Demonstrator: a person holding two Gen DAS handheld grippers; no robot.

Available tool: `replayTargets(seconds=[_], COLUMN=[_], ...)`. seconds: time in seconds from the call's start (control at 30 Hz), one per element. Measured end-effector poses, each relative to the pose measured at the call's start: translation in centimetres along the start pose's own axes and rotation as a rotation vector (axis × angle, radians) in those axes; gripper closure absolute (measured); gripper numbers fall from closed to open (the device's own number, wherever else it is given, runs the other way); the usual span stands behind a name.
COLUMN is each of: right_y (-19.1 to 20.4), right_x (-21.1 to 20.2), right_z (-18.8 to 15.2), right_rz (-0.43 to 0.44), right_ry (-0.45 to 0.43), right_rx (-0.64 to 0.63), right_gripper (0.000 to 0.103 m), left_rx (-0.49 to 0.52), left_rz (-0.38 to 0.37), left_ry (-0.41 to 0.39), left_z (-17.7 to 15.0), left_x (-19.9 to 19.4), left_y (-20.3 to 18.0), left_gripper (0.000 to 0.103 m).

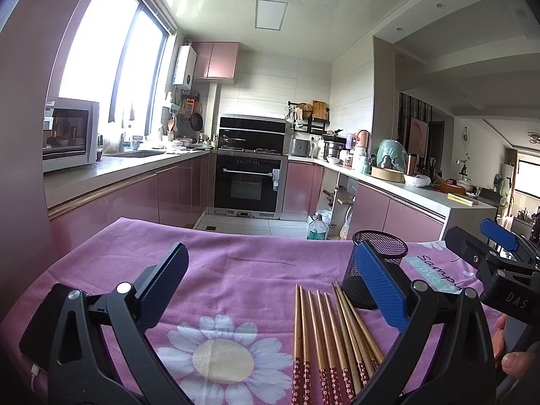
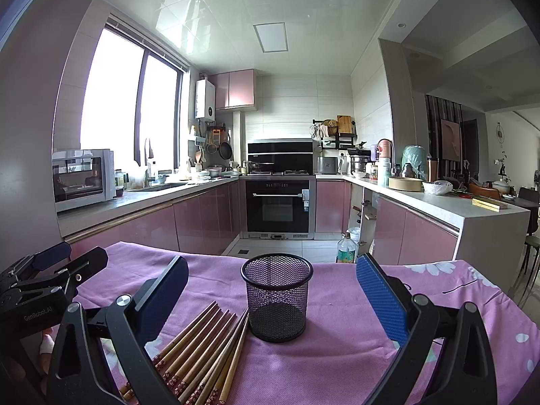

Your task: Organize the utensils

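Both tongs gape empty: the left gripper point(image 1: 270, 290) above the floral cloth point(image 1: 236, 263), the right gripper point(image 2: 273, 297) facing the mesh cup point(image 2: 276, 295). Chopsticks point(image 2: 202, 351) lie bundled at the cup's eight o'clock, tips touching its base.

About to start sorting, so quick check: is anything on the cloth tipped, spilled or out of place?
Nothing is tipped or spilled. The mesh cup stands upright and empty. The chopsticks lie loose on the cloth beside it, fanned rather than aligned, two tips touching the cup's base. Both tongs are open, holding nothing.
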State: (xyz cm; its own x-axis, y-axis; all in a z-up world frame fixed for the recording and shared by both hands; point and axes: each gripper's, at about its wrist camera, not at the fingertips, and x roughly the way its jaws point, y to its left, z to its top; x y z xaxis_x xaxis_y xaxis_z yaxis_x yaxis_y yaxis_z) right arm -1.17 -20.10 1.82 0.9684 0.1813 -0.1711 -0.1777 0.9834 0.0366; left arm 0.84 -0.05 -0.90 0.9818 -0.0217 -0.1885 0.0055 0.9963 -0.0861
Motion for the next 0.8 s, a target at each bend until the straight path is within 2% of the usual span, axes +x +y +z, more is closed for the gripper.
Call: replayTargets(seconds=[0.8], right_y=[-0.04], right_x=[0.05], right_z=[0.01], right_rz=[0.003], right_ry=[0.004], right_rx=[0.002], right_gripper=[0.007], left_rx=[-0.002], left_rz=[-0.002], left_ry=[0.01], left_z=[-0.36], left_x=[0.11], left_y=[0.06], left_gripper=[0.006])
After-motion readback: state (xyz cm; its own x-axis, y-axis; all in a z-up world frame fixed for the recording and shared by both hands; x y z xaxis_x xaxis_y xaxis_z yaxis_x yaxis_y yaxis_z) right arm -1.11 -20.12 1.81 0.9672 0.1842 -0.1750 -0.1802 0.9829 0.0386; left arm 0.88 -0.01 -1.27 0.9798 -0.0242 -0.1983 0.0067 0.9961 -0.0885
